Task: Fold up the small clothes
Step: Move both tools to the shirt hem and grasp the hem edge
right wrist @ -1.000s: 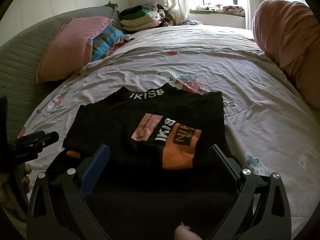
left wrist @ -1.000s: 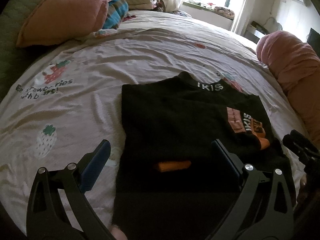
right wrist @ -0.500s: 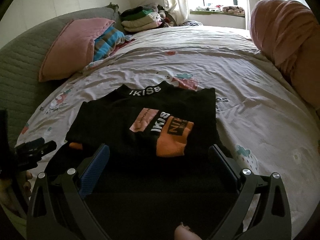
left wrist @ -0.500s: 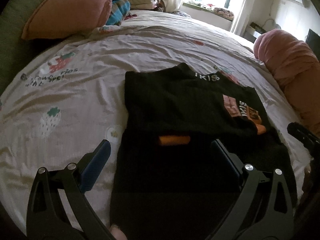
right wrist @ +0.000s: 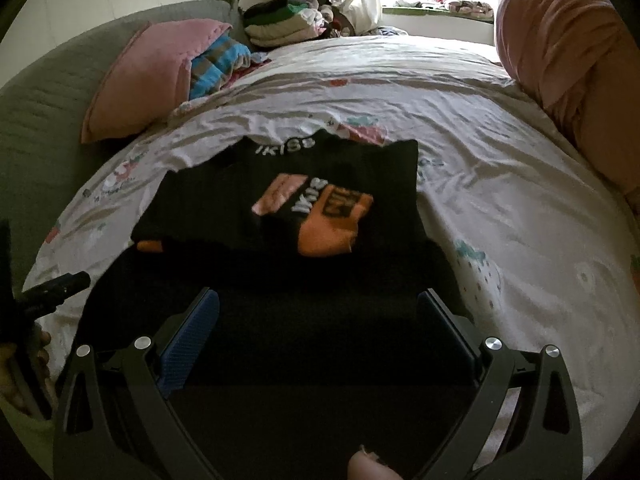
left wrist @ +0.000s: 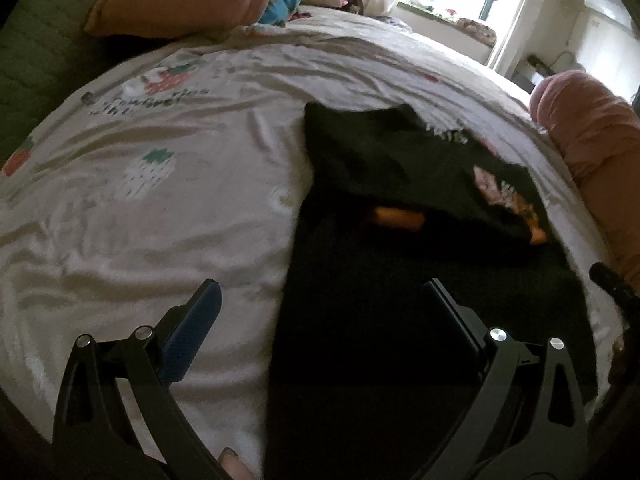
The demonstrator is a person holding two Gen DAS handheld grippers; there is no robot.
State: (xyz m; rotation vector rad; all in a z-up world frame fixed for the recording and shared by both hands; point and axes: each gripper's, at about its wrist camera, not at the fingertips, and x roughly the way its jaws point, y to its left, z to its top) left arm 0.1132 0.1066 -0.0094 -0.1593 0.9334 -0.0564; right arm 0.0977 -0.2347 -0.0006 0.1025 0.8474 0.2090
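A small black top (right wrist: 328,200) with orange and pink patches and white lettering lies flat on the bed, its sleeves folded in over the body. It also shows in the left wrist view (left wrist: 420,240), blurred. My left gripper (left wrist: 320,300) is open and empty above the garment's lower left edge. My right gripper (right wrist: 318,312) is open and empty above the garment's lower hem. Each gripper's tip shows at the side of the other's view.
The garment lies on a white strawberry-print sheet (right wrist: 500,160). A pink pillow (right wrist: 148,76) and a striped blue cloth (right wrist: 216,64) lie at the back left beside a stack of folded clothes (right wrist: 288,24). A pink rolled blanket (right wrist: 568,64) lies along the right.
Both grippers have drawn back toward the near edge of the bed, so the garment looks farther off. The left one has also swung left. Both stay open.
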